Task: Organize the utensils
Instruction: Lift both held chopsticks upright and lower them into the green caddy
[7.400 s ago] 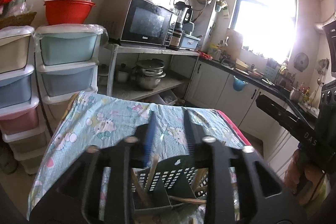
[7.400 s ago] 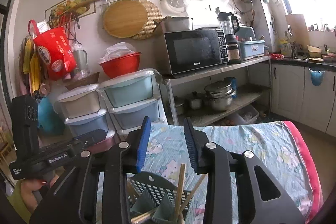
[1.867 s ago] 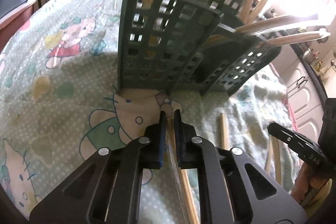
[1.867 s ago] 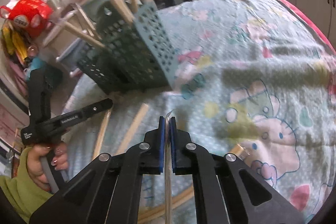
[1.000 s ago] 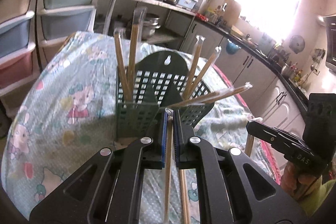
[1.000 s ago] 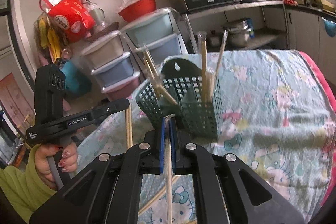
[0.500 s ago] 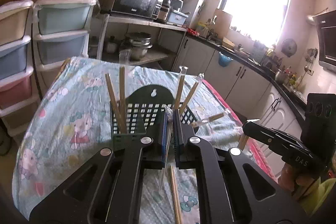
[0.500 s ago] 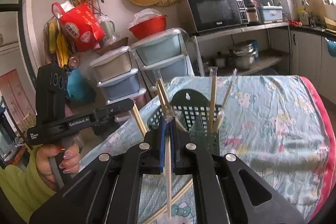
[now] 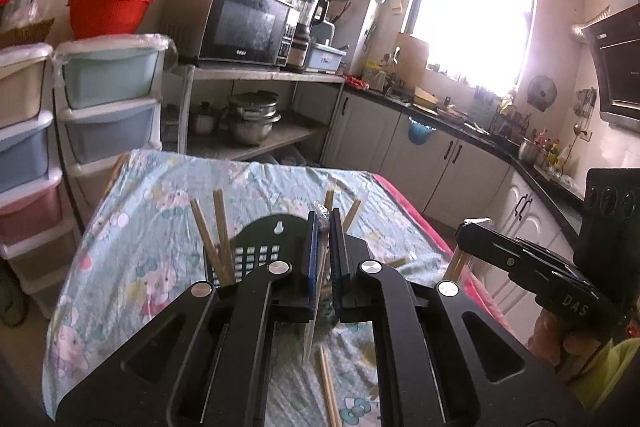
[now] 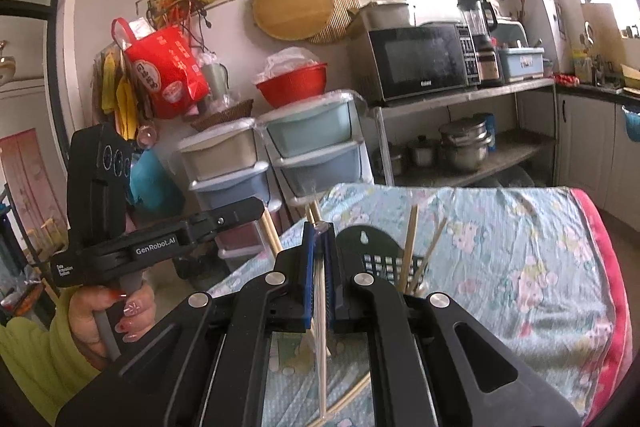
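Note:
A dark green slotted utensil basket [image 9: 256, 247] stands on the cartoon-print tablecloth with several wrapped wooden chopsticks [image 9: 218, 231] leaning in it; it also shows in the right wrist view [image 10: 380, 247]. My left gripper [image 9: 325, 223] is shut on a wrapped chopstick pair [image 9: 316, 291], held above the basket's near side. My right gripper [image 10: 319, 233] is shut on another wrapped chopstick pair [image 10: 321, 339], also raised above the basket. The left gripper also shows in the right wrist view [image 10: 256, 209] with a stick end below it.
Loose chopsticks [image 9: 330, 387] lie on the cloth [image 9: 152, 211] in front of the basket. Stacked plastic drawers [image 9: 108, 107] and a shelf with a microwave [image 9: 240, 27] stand behind the table. Kitchen cabinets [image 9: 440, 163] run along the right.
Both grippers have risen with their chopsticks and tilted up since one second ago. The basket now sits lower in both views and is largely hidden behind the fingers.

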`<action>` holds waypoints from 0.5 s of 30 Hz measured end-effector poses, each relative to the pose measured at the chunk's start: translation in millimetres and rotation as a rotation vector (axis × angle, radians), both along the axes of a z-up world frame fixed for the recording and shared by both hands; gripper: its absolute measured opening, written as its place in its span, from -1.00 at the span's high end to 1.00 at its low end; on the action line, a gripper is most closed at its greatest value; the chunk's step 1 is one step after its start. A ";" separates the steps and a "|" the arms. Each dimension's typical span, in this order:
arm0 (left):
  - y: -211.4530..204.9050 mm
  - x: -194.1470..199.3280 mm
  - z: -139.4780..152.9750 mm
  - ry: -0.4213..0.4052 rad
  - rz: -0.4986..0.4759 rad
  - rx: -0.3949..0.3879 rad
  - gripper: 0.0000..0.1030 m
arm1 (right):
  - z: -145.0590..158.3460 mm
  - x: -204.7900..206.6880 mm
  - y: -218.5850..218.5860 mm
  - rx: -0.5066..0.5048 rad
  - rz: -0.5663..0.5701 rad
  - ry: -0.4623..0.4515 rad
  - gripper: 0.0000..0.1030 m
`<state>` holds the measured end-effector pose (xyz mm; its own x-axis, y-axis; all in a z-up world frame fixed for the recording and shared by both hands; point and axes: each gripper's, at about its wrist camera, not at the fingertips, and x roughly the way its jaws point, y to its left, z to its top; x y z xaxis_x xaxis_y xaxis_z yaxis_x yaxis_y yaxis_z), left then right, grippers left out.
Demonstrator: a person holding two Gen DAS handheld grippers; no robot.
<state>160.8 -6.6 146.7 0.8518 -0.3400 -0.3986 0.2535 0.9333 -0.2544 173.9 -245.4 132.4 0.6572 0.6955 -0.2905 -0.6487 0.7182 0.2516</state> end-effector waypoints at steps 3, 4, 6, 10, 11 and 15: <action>-0.1 1.8 9.3 -0.023 0.003 0.005 0.94 | 7.6 1.5 -0.4 0.009 -0.008 -0.024 0.91; -0.2 2.5 12.9 -0.032 0.004 0.008 0.94 | 11.0 2.5 -0.5 0.011 -0.012 -0.035 0.91; 0.2 4.4 20.3 -0.048 0.007 0.010 0.94 | 17.3 4.7 -1.7 0.017 -0.024 -0.052 0.91; 1.4 7.1 34.9 -0.087 0.016 0.008 0.94 | 31.1 11.2 -4.7 0.033 -0.046 -0.090 0.91; 1.7 7.8 38.8 -0.097 0.018 0.008 0.94 | 35.0 13.1 -5.6 0.038 -0.051 -0.099 0.91; 1.5 10.8 54.4 -0.137 0.026 0.008 0.94 | 48.5 19.4 -8.4 0.052 -0.072 -0.140 0.91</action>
